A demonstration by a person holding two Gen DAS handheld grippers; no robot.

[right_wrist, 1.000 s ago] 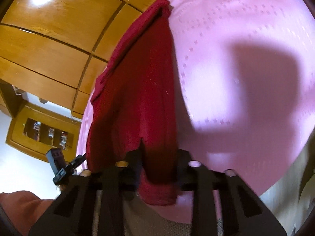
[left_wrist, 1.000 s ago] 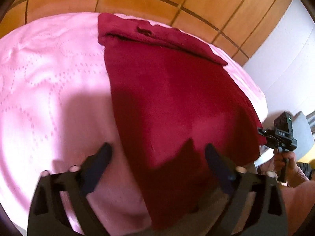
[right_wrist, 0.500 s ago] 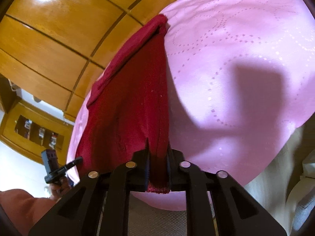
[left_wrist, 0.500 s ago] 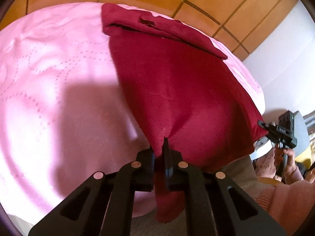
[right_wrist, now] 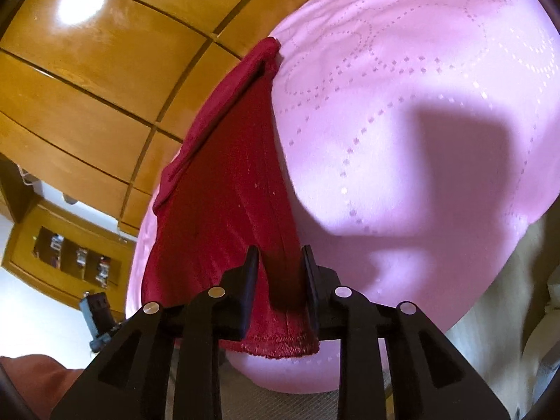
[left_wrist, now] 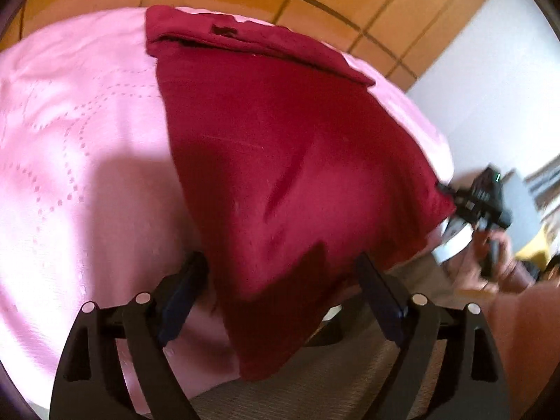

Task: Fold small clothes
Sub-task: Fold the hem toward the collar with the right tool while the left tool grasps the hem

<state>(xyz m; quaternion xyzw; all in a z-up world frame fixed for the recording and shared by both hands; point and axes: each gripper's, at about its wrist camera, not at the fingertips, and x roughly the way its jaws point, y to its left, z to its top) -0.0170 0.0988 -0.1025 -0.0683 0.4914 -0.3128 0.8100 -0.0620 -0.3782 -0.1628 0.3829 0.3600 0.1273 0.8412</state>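
A dark red garment lies spread on a pink quilted cover, its far end folded over, its near corners hanging over the front edge. My left gripper is open, its fingers either side of the near left corner, which hangs loose between them. In the right wrist view the garment runs away from me. My right gripper is partly open around the hemmed near right corner, which lies between the jaws. The right gripper also shows in the left wrist view at the garment's right corner.
Wooden panelled wall stands behind the bed. A wooden shelf unit with small items is at the far left in the right wrist view. A grey woven surface lies below the cover's front edge. A white wall is at the right.
Both grippers were shut on the garment's near corners half a second ago. The left has opened wide and let its corner go. The right has opened partly.
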